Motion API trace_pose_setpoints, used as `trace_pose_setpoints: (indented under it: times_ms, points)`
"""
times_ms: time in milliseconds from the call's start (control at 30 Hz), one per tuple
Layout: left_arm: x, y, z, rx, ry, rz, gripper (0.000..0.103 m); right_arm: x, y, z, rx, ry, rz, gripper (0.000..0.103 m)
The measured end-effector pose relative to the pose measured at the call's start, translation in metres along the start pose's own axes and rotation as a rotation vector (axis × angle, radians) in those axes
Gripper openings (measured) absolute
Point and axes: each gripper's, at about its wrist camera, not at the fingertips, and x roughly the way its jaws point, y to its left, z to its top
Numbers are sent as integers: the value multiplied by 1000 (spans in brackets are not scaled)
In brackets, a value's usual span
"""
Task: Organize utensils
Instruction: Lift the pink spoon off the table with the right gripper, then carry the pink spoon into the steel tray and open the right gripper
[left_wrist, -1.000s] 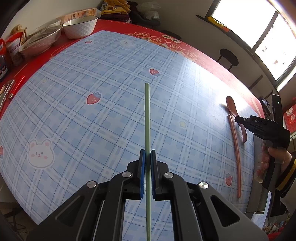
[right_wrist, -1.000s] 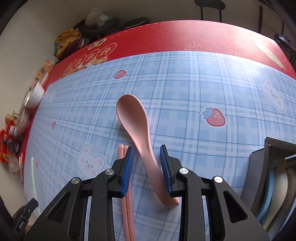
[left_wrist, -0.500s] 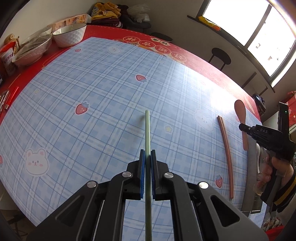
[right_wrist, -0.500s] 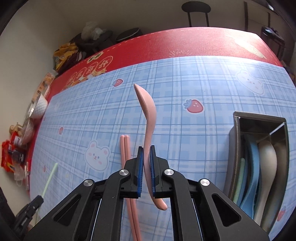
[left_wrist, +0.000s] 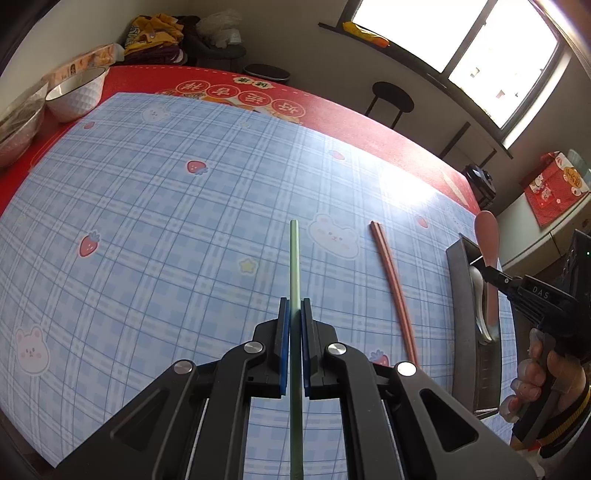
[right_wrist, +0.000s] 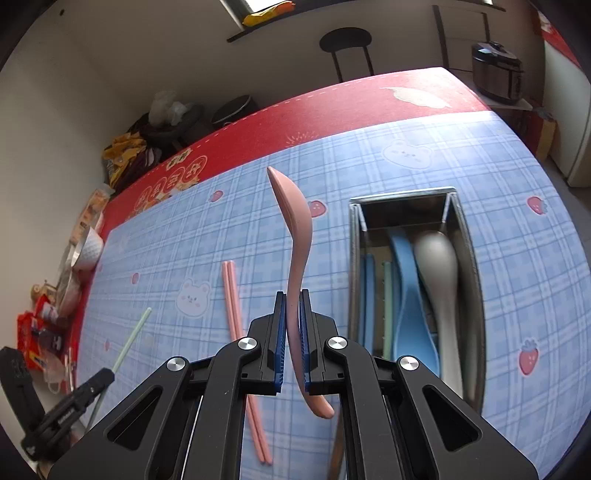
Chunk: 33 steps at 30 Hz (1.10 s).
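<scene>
Fingers of both grippers are clamped: the right gripper is pinching the pink spoon by its handle, edge-on, bowl pointing away, and the left gripper is gripping a green chopstick mid-shaft. I am holding both clear of the bench, so the step in hand looks like carrying them to the tray. I am judging that the spoon should go down lengthwise beside the grey spoon and blue spoon, turned flat before release, with one gripper approaching at a time so they stay apart. Pink chopsticks are lying on the bench, just left of the tray. I cannot tell how the narrow left slots divide, and the tray's near end is hidden behind my right gripper.
</scene>
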Motion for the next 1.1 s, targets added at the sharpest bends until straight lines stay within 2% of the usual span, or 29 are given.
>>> trace_pose_setpoints:
  times_ms: [167, 267, 367, 633, 833, 900, 1033, 1100]
  points:
    - [4, -20, 4, 46, -15, -42, 5, -20, -31, -9, 20, -9, -124, 7]
    - [8, -29, 5, 58, -10, -62, 5, -24, -46, -8, 30, 3, -212, 7]
    - [12, -35, 6, 68, -7, -77, 5, -21, -54, -6, 31, 23, -264, 7]
    - [14, -41, 6, 88, -10, -87, 5, 3, -45, 3, -5, 78, -360, 7]
    - [11, -31, 6, 65, -12, -74, 5, 21, -33, 13, -63, 112, -465, 7]
    - [10, -26, 5, 59, -13, -69, 5, 27, -29, 14, -101, 123, -525, 7]
    - [7, -20, 4, 41, -14, -63, 5, 37, -24, 13, -115, 149, -540, 9]
    - [6, -19, 3, 34, -17, -63, 5, 37, -23, 12, -106, 157, -504, 9]
